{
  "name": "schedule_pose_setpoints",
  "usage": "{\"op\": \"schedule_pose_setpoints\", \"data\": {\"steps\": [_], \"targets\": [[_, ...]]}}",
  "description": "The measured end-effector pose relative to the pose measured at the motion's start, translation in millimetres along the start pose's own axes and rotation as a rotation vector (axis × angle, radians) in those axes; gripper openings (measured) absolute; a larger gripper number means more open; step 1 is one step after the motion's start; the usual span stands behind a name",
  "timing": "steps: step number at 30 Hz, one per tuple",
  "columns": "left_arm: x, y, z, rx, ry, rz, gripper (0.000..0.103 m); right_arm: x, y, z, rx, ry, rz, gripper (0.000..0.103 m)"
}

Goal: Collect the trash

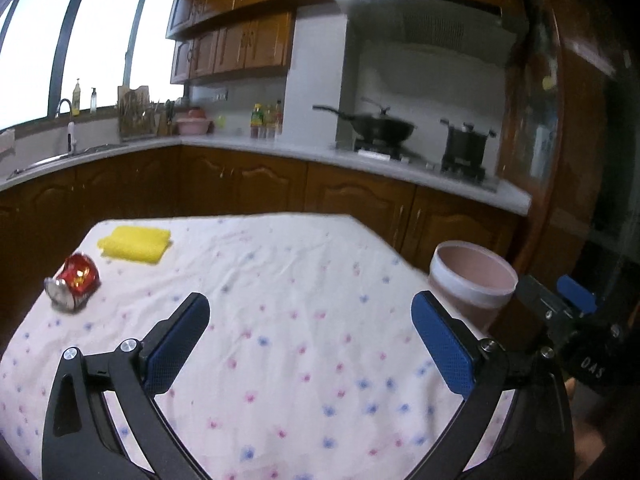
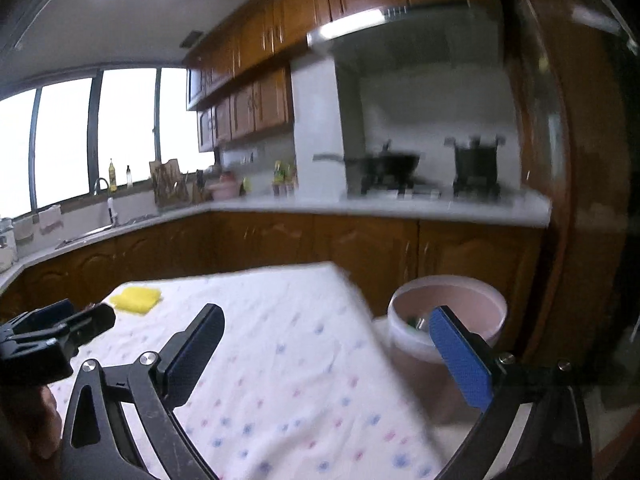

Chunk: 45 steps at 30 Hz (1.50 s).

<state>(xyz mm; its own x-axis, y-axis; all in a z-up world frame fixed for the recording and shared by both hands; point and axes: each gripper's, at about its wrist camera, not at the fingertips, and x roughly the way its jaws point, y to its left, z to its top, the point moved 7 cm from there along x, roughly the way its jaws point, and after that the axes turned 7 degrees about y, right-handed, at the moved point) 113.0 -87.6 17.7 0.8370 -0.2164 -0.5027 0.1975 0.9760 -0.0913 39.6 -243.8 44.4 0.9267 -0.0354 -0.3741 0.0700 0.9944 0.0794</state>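
A crushed red can (image 1: 74, 285) lies at the left edge of the floral-cloth table (image 1: 280, 300). A pink trash bin (image 1: 472, 284) stands off the table's right side; the right wrist view shows it (image 2: 452, 312) with some trash inside. My left gripper (image 1: 310, 312) is open and empty above the middle of the table, well right of the can. My right gripper (image 2: 326, 320) is open and empty over the table's right edge, its right finger in front of the bin. The right gripper also shows at the far right of the left wrist view (image 1: 560, 308).
A yellow folded cloth (image 1: 136, 245) lies at the table's far left corner. Behind the table runs a wooden kitchen counter (image 1: 280, 152) with a sink, bottles, a wok and a pot on the stove. A wooden door frame (image 1: 560, 140) stands at right.
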Motion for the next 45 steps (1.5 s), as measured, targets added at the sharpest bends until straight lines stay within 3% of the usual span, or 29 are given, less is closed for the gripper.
{"op": "schedule_pose_setpoints", "data": {"steps": [5, 9, 28, 45], "targets": [[9.0, 3.2, -21.5, -0.001, 0.037, 0.014, 0.103, 8.5, 2.0, -35.7, 0.022, 0.054, 0.006, 0.103], [10.5, 8.8, -34.9, 0.003, 0.053, 0.039, 0.103, 4.3, 1.3, -45.1, 0.017, 0.053, 0.004, 0.103], [-2.1, 29.1, -47.7, -0.011, 0.011, 0.125, 0.103, -0.6, 4.6, -64.6, 0.005, 0.033, 0.020, 0.103], [-7.3, 25.0, -50.9, 0.015, -0.020, 0.150, 0.103, -5.4, 3.6, -65.8, 0.011, -0.015, 0.035, 0.103]]}}
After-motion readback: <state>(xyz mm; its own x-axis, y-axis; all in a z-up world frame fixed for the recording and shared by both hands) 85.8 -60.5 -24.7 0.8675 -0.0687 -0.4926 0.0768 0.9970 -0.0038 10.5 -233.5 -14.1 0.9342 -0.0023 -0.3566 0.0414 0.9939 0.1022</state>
